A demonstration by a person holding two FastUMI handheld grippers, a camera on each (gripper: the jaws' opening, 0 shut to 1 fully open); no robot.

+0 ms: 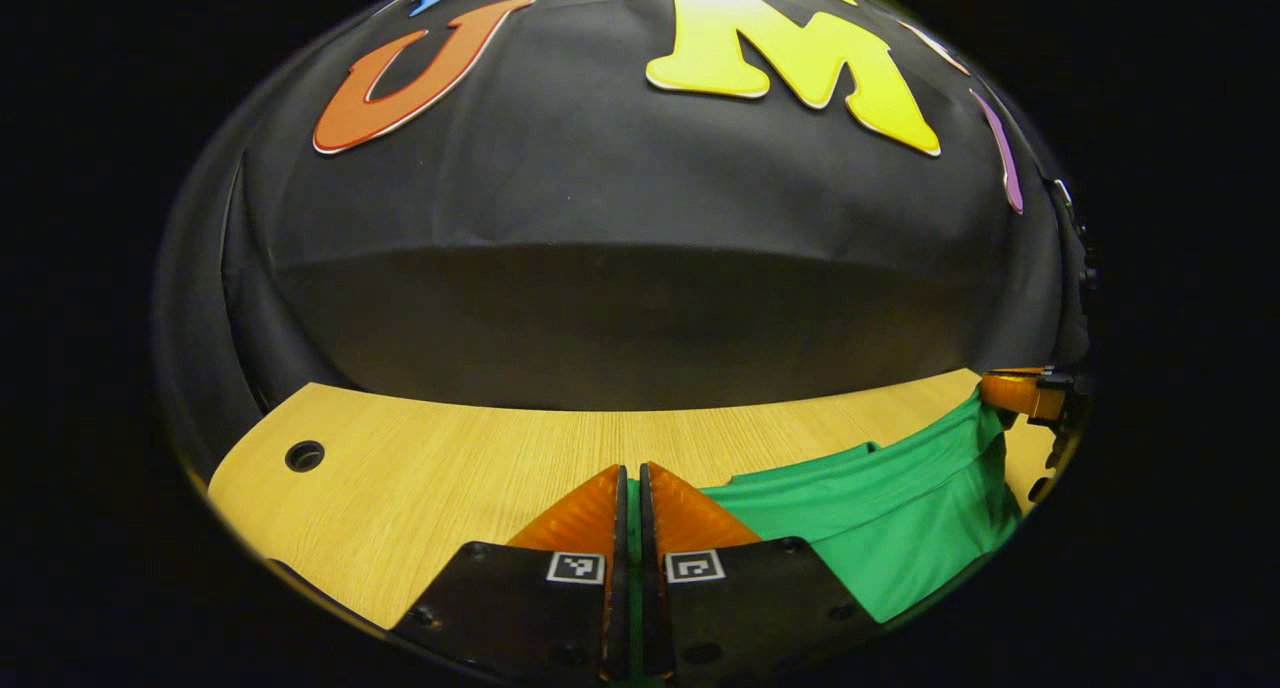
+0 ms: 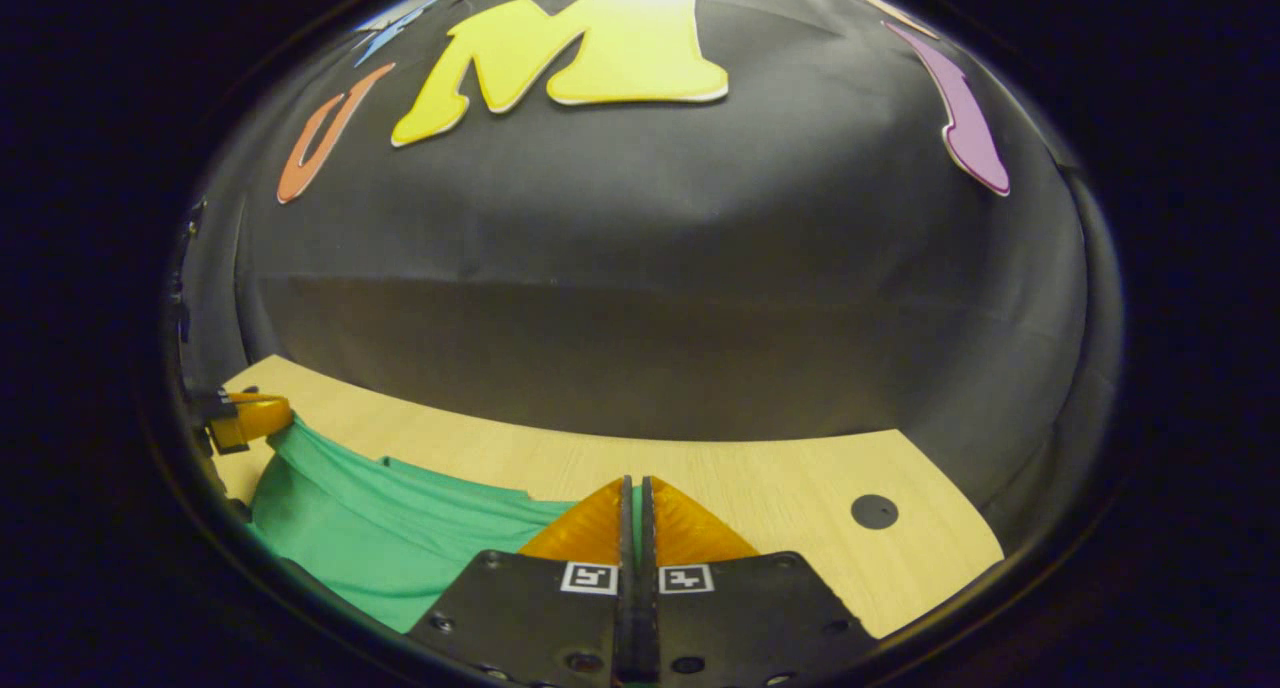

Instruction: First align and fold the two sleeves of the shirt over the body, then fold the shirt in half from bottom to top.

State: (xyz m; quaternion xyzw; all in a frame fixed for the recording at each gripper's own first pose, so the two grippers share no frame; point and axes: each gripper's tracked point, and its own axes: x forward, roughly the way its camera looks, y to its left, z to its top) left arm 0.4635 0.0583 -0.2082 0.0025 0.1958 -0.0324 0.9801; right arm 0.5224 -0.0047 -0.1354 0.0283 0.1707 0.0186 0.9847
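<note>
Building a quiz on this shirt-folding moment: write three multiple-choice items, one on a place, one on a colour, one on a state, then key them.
1. In the left gripper view, where does the shirt lie from the left gripper?
A. to the right
B. to the left
C. on the wall

2. What colour is the shirt?
A. red
B. green
C. white

3. How does the right gripper stand?
A. wide open
B. shut on cloth
C. off the table

Key: A, cloth spreads rightward toward the other gripper; B, plainly green; B, green cloth shows between its closed fingers.

Both grippers [image 1: 632,488] [image 2: 633,498] carry black mounts, square markers, apparently screws.
</note>
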